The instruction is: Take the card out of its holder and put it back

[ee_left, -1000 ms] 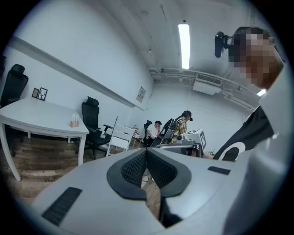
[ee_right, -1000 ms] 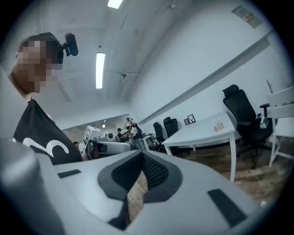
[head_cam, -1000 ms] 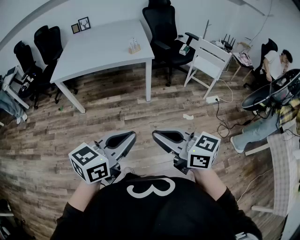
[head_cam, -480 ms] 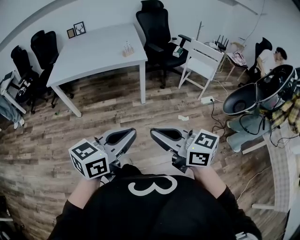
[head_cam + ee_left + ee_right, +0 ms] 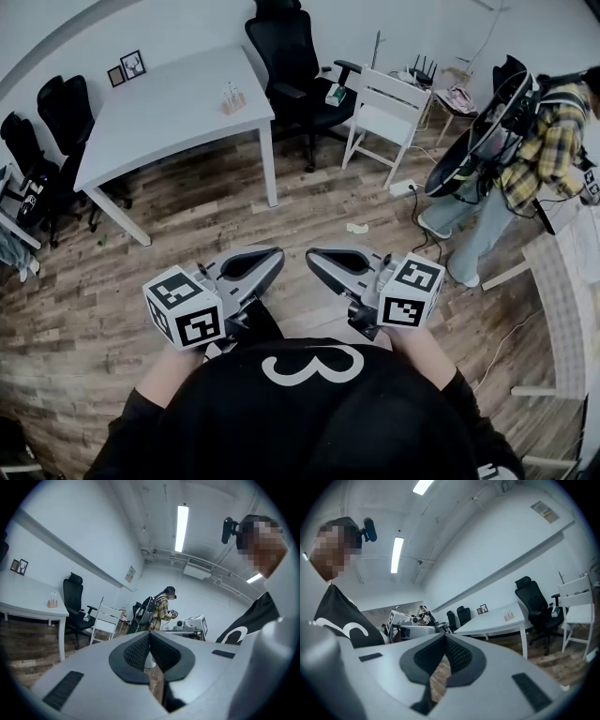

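Only the head view shows left gripper (image 5: 275,255) and right gripper (image 5: 313,255) together, fingers closed, empty.

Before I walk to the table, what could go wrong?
The person in plaid on your right carries bulky gear: you could collide if your paths cross. A cable and power strip lie on the floor by the white chair: a trip hazard if you go round that way.
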Available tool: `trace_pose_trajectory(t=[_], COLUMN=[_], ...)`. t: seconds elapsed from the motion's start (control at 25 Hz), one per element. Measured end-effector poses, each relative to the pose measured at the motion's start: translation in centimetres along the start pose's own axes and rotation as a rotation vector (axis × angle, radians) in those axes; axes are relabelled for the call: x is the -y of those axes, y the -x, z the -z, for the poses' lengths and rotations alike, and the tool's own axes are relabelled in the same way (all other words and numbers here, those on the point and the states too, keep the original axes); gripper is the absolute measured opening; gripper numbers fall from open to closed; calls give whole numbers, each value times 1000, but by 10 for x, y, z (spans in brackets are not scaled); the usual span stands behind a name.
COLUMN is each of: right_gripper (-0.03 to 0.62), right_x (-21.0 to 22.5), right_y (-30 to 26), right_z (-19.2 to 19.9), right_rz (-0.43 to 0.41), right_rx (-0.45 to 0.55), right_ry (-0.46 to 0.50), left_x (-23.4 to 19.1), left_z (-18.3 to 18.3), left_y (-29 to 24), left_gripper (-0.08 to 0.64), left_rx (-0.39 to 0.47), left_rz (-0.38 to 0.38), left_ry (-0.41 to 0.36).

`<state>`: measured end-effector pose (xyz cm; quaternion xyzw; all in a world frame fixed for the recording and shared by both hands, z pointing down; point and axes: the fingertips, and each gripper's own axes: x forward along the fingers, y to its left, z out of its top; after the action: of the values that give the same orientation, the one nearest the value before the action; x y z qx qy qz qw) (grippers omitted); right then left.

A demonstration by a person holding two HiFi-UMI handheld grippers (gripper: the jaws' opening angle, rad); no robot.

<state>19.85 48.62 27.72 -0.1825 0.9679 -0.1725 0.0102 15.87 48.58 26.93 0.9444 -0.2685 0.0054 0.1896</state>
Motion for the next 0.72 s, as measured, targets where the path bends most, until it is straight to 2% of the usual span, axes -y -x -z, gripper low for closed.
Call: trace_pose_trajectory(t=[0.2, 0.32, 0.56, 0.72], right_gripper=[8, 8, 8, 8], right_x=[29, 59, 140, 197], right_y=[-22, -46, -119, -172], right_z=[-16, -24, -41, -54], right_rz=[28, 40, 63, 83], right_rx=[46, 59, 48, 27], right_ry=[-8, -25, -85, -120], left_x=[-38, -76, -187, -262], left_z=[-14, -25, -52, -79], left_y=[-10, -18, -38, -52], left_gripper=[14, 14, 14, 14], left_rx=[7, 5, -16, 16], left_rz=[45, 52, 42, 57], left_ry=[21, 37, 65, 108])
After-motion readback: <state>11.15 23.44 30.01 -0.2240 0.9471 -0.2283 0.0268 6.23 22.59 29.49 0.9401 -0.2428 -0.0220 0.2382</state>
